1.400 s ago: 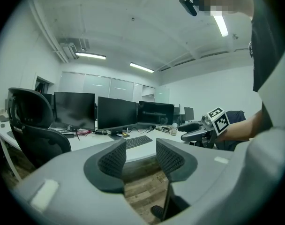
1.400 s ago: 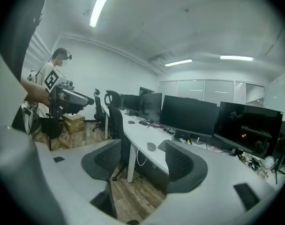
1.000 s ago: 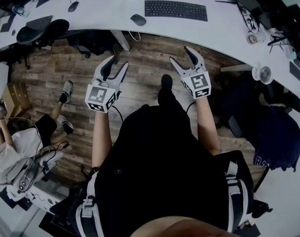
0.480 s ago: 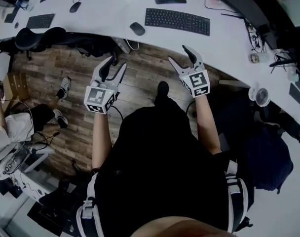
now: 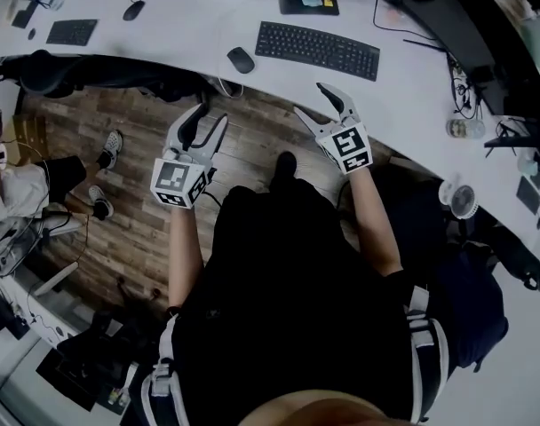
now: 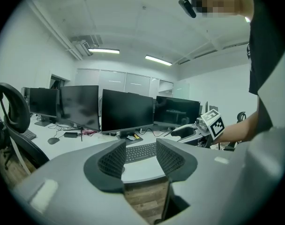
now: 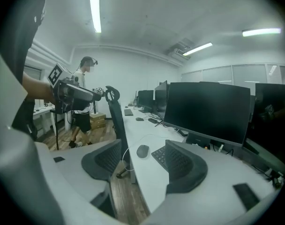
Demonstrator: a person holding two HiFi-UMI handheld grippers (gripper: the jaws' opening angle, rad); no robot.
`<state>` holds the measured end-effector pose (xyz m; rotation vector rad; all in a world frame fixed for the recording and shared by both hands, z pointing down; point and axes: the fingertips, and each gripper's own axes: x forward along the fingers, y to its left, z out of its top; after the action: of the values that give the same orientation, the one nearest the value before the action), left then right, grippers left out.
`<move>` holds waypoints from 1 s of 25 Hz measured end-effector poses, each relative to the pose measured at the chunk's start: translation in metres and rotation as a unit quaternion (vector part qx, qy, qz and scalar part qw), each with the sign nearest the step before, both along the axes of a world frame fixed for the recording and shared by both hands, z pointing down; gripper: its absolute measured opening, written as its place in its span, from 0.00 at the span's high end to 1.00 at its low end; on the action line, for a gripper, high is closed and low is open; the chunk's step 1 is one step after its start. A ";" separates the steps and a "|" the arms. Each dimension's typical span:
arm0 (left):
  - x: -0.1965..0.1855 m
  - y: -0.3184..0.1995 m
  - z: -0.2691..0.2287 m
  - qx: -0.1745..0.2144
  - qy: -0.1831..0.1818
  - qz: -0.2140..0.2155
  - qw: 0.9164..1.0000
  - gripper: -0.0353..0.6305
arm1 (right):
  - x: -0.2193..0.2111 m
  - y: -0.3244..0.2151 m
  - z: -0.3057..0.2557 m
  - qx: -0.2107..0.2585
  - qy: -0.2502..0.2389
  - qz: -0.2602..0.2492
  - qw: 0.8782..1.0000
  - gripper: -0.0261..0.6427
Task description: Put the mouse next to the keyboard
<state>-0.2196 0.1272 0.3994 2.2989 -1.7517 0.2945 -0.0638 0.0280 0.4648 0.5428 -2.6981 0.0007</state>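
Nearing the table [image 5: 190, 25], the left hand-held gripper [image 5: 213, 114] and right hand-held gripper [image 5: 313, 100] are gaping wide, empty. The mouse [image 5: 241, 59] is lying at the keyboard's [image 5: 317, 50] nine o'clock, where a hasty grab is risking shoving it off the edge.

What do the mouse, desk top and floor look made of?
Mouse: likely dark matte plastic; smooth rounded shell, no glare.
Desk top: probably white laminate; flat, even, faint sheen.
Floor: wood-look planks with visible grain and seams; real wood or vinyl, cannot tell.
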 end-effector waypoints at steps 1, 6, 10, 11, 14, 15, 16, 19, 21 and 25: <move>0.001 -0.003 0.001 -0.001 0.000 -0.001 1.000 0.65 | -0.002 -0.003 0.001 0.000 0.000 -0.005 1.000 0.52; 0.004 -0.018 0.007 -0.010 0.003 0.000 1.000 0.65 | -0.005 -0.014 0.003 -0.006 0.007 -0.017 1.000 0.52; -0.005 -0.029 0.007 -0.009 0.004 0.001 1.000 0.65 | -0.016 -0.018 0.007 -0.008 0.017 -0.027 0.999 0.52; -0.010 -0.032 0.008 -0.009 0.003 0.002 1.000 0.65 | -0.021 -0.019 0.008 -0.008 0.020 -0.031 0.999 0.52; -0.024 -0.046 0.013 -0.006 -0.004 0.008 1.000 0.65 | -0.040 -0.021 0.013 -0.002 0.037 -0.044 0.998 0.52; -0.027 -0.052 0.015 -0.004 -0.005 0.013 1.000 0.65 | -0.047 -0.023 0.016 0.002 0.041 -0.046 0.998 0.52; -0.031 -0.059 0.017 -0.002 -0.004 0.018 1.000 0.65 | -0.053 -0.025 0.019 0.004 0.044 -0.047 0.998 0.52; -0.045 -0.082 0.019 0.003 -0.002 0.030 1.000 0.65 | -0.072 -0.035 0.025 0.010 0.052 -0.043 0.998 0.53; -0.056 -0.094 0.019 0.002 -0.002 0.035 0.999 0.65 | -0.084 -0.039 0.029 0.007 0.060 -0.046 0.997 0.53; -0.076 -0.111 0.022 -0.006 0.001 0.043 0.999 0.65 | -0.105 -0.049 0.038 -0.003 0.071 -0.049 0.996 0.53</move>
<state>-0.2955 0.0163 0.4216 2.3683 -1.6488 0.3188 -0.1686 -0.0208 0.5027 0.3924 -2.5812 -0.0542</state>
